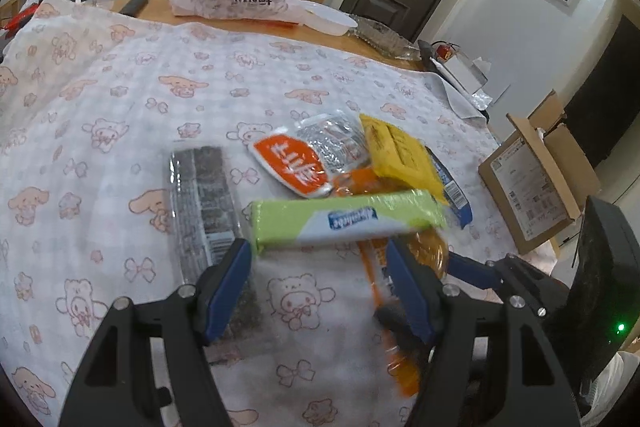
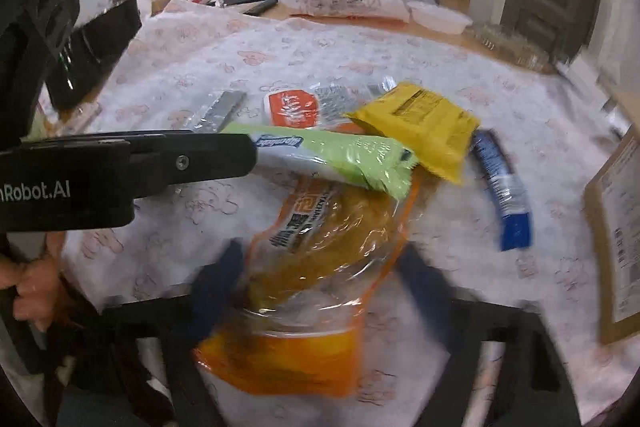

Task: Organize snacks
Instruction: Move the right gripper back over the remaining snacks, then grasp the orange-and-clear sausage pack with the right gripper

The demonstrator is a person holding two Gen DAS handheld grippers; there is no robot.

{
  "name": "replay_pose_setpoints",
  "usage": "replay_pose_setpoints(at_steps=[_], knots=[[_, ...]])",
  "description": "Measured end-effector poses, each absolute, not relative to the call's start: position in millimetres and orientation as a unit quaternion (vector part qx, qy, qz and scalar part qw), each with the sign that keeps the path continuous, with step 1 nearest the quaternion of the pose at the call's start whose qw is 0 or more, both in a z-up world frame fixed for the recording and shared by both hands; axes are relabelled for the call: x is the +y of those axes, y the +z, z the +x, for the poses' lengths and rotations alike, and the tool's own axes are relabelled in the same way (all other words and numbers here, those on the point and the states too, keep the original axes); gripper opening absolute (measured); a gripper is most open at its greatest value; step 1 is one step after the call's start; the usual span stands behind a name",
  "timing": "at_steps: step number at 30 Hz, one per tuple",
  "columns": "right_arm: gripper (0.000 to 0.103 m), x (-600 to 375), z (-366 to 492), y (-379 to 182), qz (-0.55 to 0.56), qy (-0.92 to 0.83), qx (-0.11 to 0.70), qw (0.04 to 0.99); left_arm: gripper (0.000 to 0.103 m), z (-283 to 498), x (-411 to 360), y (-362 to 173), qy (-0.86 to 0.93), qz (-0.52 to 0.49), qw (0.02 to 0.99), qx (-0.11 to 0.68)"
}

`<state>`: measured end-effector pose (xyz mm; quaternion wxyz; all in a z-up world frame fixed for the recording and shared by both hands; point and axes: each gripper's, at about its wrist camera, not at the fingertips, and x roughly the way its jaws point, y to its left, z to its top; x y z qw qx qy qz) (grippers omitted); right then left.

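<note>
The left gripper clamps a long green snack pack crosswise between its blue pads. The right gripper straddles an orange clear-windowed pouch; blur hides whether its pads press it. Beyond both lie a yellow packet, a blue bar and an orange-labelled sachet. An open cardboard box stands right; bare tablecloth stretches left.

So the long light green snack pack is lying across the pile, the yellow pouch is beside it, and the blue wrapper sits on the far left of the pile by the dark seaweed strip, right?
Not quite. The blue wrapper sits on the right edge of the pile, beyond the yellow pouch; the right wrist view shows it. The dark seaweed strip is on the opposite, left side. The long light green snack pack does lie across the pile.
</note>
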<state>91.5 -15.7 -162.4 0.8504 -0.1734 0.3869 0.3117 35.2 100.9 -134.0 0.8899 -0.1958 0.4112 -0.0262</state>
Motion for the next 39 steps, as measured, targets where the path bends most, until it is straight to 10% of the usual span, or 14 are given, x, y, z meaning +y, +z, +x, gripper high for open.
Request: replay_pose_setpoints(at_steps=[11, 17, 27, 33, 39], knots=[[0.053, -65.8, 103.6, -153.8, -0.176, 0.355, 0.424, 0.814, 0.067, 29.3, 84.0, -126.8, -0.055, -0.189, 0.897, 0.397], [0.078, -85.2, 103.7, -143.2, -0.18, 0.328, 0.409, 0.832, 0.067, 33.7, 76.1, -124.2, -0.061, -0.184, 0.898, 0.395], [0.086, -65.1, 94.9, -159.4, -0.213, 0.328, 0.399, 0.829, 0.067, 38.3, 72.4, -122.8, -0.065, -0.181, 0.899, 0.393], [0.058, -67.9, 98.1, -156.7, -0.2, 0.338, 0.402, 0.827, 0.067, 37.8, 72.3, -123.3, -0.066, -0.176, 0.899, 0.395], [0.053, -68.2, 92.2, -153.6, -0.205, 0.33, 0.399, 0.831, 0.067, 35.2, 69.0, -123.3, -0.073, -0.173, 0.899, 0.395]])
